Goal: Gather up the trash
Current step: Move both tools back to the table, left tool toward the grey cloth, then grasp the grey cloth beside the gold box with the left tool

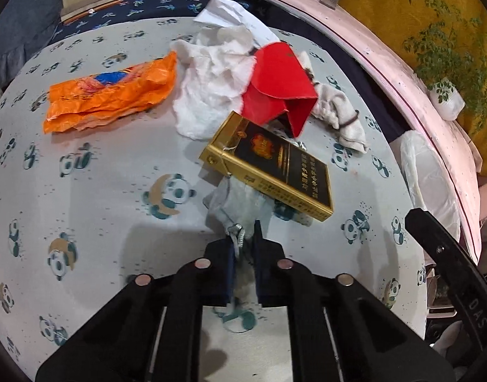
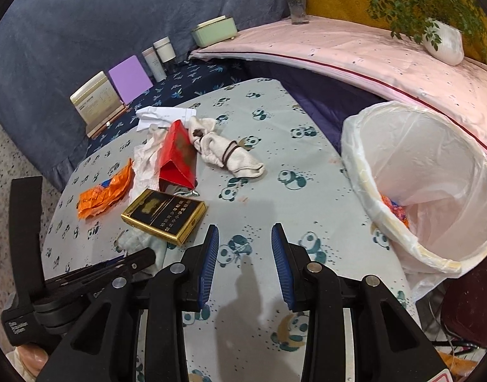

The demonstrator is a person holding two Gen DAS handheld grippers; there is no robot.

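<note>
**Left gripper clamped on clear wrapper**

Left gripper [image 1: 243, 248] pinches crumpled clear plastic wrapper [image 1: 233, 203], partly under the gold-black cigarette box [image 1: 268, 165]. Right gripper [image 2: 245, 267] jaws apart, empty, between box and lined trash bin [image 2: 434, 172].

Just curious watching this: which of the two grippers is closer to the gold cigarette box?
Left. The left gripper is shut on a clear wrapper tucked under the gold cigarette box. The right gripper stands open over bare cloth, off to the box's side, toward the bin.

The black-and-gold box [image 1: 268, 165] hides part of the clear wrapper [image 1: 237, 203]; the bin [image 2: 428, 184] is cut off at right.
</note>
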